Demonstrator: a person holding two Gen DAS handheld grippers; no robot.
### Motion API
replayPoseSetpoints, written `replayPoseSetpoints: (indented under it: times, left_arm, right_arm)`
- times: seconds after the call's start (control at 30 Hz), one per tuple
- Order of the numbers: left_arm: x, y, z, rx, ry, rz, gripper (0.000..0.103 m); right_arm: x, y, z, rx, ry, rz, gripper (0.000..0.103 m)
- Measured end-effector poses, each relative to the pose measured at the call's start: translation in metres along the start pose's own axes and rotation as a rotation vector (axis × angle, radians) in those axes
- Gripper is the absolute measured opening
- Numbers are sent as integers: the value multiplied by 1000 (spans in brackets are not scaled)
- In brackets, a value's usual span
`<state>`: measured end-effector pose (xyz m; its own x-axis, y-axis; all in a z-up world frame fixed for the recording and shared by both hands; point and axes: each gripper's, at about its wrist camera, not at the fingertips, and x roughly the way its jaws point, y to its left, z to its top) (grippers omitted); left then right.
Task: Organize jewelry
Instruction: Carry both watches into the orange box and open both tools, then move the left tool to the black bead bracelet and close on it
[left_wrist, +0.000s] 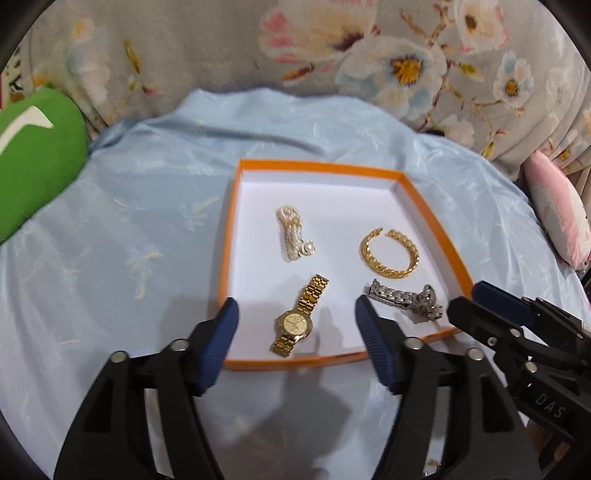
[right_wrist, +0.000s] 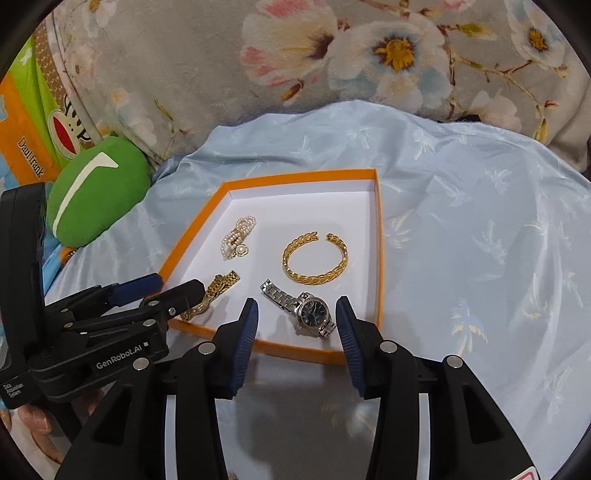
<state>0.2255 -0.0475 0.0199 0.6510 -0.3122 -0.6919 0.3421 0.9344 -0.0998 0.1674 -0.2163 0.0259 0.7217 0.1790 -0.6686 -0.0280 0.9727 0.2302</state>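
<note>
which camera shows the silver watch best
The right wrist view: the silver watch lies whole there, dark dial facing up. In the left wrist view it lies side-on, dial hidden, but unblocked.

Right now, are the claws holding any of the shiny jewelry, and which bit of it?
No, nothing is held. The left claw and right claw are both open, and the gold watch and silver watch lie loose in the orange box.

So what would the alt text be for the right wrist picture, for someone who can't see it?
An orange-rimmed tray on pale blue cloth holds a silver watch, gold watch, gold bangle and pearl bracelet. The right tongs stand open, empty, near the silver watch; the left tongs are at left.
</note>
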Motion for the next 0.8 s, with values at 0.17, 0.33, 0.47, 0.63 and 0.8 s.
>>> replayPoseSetpoints:
  times: [0.17, 0.33, 0.47, 0.63, 0.8]
  left_arm:
    - [-43, 14, -19, -23, -49, 6, 66]
    - [-82, 38, -64, -94, -37, 15, 66]
    - [-100, 45, -103, -127, -3, 42, 66]
    - [-115, 35, -135, -123, 34, 15, 66]
    - [-115, 18, -152, -109, 92, -15, 66]
  right_arm:
    - [-38, 2, -34, -9, -10, 15, 44]
    - [-70, 11, -78, -21, -6, 22, 44]
    - [-83, 29, -107, -66, 22, 12, 44]
    - [-86, 43, -127, -83, 38, -2, 44]
    - [-89, 42, -135, -67, 42, -22, 44]
